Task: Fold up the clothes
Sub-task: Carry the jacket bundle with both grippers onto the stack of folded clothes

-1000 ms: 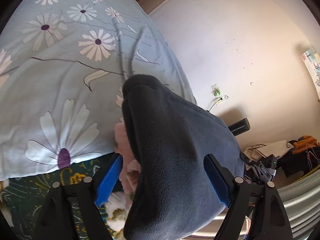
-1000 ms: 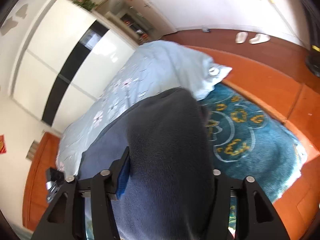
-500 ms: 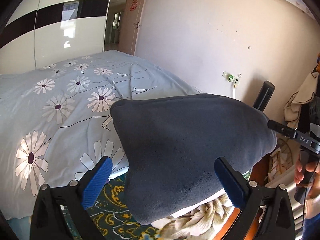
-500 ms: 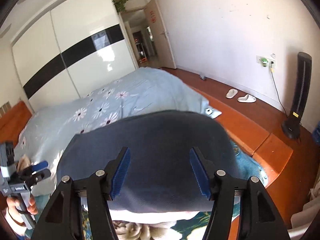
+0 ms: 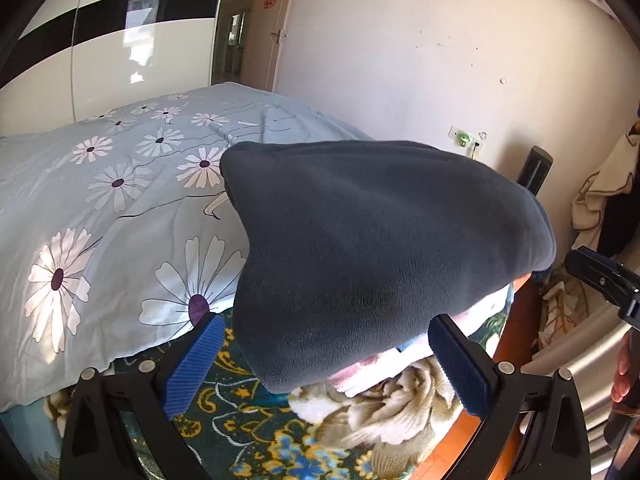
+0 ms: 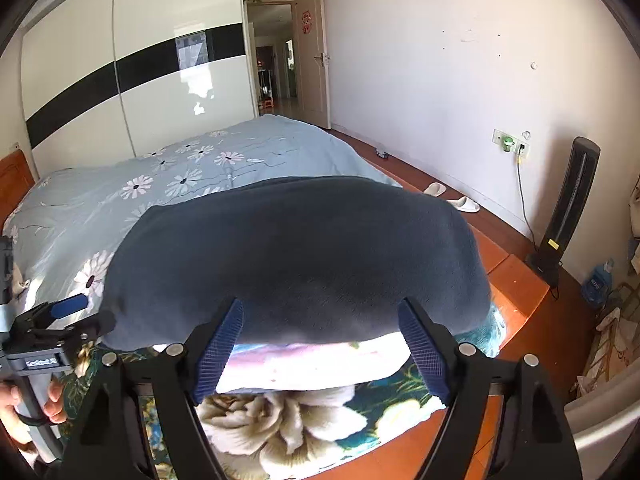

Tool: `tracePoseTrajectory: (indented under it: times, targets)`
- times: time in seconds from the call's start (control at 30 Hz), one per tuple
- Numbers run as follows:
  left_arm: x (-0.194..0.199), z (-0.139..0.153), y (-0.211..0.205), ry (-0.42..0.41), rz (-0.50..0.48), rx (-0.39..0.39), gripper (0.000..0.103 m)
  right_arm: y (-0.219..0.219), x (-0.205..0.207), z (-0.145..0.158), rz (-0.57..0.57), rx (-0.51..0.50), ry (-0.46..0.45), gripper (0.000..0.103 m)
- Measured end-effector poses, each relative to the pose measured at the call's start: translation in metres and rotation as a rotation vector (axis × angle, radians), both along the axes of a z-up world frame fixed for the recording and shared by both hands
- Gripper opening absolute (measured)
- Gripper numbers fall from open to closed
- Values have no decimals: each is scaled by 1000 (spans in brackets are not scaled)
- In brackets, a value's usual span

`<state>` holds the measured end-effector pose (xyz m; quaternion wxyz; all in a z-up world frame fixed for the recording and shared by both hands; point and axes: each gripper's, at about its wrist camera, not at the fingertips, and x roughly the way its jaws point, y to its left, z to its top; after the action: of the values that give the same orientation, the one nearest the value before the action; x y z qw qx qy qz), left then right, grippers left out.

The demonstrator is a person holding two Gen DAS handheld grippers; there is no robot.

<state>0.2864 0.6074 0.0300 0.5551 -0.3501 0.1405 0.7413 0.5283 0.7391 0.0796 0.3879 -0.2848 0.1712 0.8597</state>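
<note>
Bed's foot edge carried dark grey fleece garment atop stack; left tongs released, right tongs opening, empty; overhanging fleece could slide floorward.

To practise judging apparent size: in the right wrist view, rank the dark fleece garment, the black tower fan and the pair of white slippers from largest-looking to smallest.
1. Dark fleece garment, though nearest the camera.
2. Black tower fan.
3. White slippers.

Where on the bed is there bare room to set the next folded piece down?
Free: the flowered quilt, from the dark fleece back toward the wardrobe. Crowded: the bed's near end, where the fleece tops a pale folded pile on the patterned blanket, with both hand-held grippers alongside.
</note>
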Motion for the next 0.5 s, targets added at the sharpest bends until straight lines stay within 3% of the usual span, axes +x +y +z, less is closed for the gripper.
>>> tracePoseTrajectory:
  times: [0.2, 0.5]
  targets:
    - [31, 1, -6, 80, 2, 13, 103, -32, -5, -14, 7, 28, -58, 101]
    - [50, -1, -8, 128, -4, -18, 103, -58, -7, -29, -25, 16, -111, 103]
